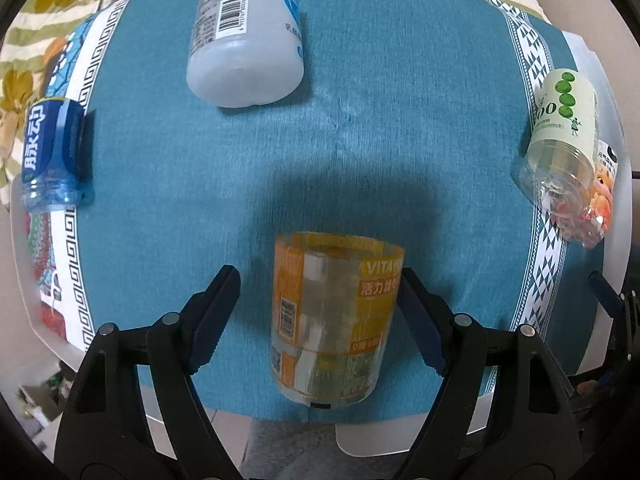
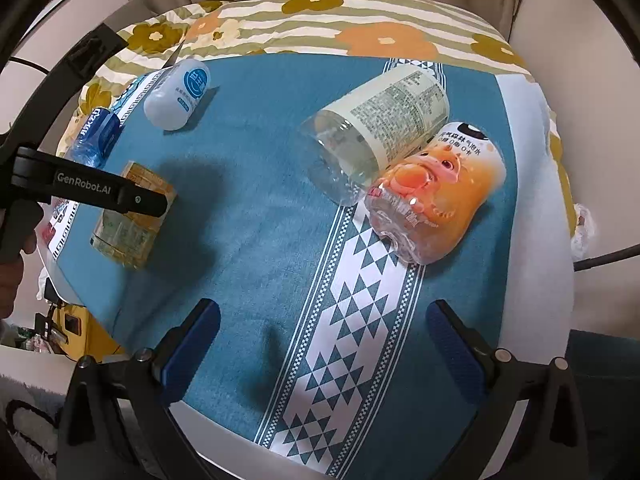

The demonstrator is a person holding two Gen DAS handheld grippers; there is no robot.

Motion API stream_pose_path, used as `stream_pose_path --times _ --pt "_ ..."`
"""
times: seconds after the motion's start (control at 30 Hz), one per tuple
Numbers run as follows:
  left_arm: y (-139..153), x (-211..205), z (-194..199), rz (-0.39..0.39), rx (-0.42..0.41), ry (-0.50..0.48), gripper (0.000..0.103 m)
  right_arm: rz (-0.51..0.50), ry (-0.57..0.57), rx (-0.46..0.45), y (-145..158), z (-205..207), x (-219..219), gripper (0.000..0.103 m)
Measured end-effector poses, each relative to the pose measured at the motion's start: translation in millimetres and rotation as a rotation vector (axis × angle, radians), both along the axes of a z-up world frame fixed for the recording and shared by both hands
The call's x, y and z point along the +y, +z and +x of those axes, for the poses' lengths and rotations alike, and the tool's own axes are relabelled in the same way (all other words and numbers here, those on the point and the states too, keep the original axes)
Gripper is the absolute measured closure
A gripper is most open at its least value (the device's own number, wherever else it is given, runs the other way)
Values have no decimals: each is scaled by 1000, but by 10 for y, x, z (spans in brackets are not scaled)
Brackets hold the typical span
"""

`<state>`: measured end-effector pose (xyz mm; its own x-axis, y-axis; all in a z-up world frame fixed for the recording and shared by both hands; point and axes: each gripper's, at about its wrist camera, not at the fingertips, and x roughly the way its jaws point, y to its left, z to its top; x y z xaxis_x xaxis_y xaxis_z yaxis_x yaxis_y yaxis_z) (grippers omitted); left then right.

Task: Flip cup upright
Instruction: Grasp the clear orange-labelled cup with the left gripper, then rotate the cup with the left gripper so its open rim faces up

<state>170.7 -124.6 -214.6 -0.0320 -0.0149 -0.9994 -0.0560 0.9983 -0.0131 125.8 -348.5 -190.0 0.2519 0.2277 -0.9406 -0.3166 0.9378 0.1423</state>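
A clear cup with a yellow-orange label [image 1: 332, 320] lies on the teal cloth near the table's front edge, between the fingers of my left gripper [image 1: 320, 316]. The jaws stand wide apart; the right finger is close to or touching the cup, the left finger is apart from it. The same cup [image 2: 132, 216] shows at the left of the right wrist view, partly behind the left gripper's arm [image 2: 92, 192]. My right gripper [image 2: 324, 344] is open and empty above the patterned white stripe.
A white bottle-cup [image 1: 244, 36] lies at the back, a blue one [image 1: 52, 152] at the left edge. A green-labelled clear cup [image 2: 380, 136] and an orange cartoon cup [image 2: 432, 200] lie together at the right. A flowered blanket [image 2: 360, 20] lies behind the table.
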Motion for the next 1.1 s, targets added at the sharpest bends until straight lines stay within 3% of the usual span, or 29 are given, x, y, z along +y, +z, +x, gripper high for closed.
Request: stream_pose_path --times 0.03,0.17,0.43,0.6,0.73,0.87,0.97,1.1 --pt "-8 -4 9 -2 3 -1 19 5 -1 3 -6 7 -4 0" --pt "-48 -19 48 -23 18 -7 38 9 -8 2 -16 20 -16 0" --pt "4 -41 40 -58 8 -15 40 17 -37 -13 32 25 -35 0" --pt "217 -21 -19 -102 -70 -25 40 23 -48 -40 150 10 -30 0" --pt "458 74 -91 -132 -197 -36 40 25 -49 -75 282 -8 -9 0" --pt "603 93 -152 -108 -434 -99 40 12 -52 -98 334 -43 -1 0" --pt "569 38 -204 -81 -599 -164 40 -7 -56 -106 319 -94 3 0" --pt "468 -13 -282 -63 -732 -226 40 -72 -45 -122 250 -192 30 0"
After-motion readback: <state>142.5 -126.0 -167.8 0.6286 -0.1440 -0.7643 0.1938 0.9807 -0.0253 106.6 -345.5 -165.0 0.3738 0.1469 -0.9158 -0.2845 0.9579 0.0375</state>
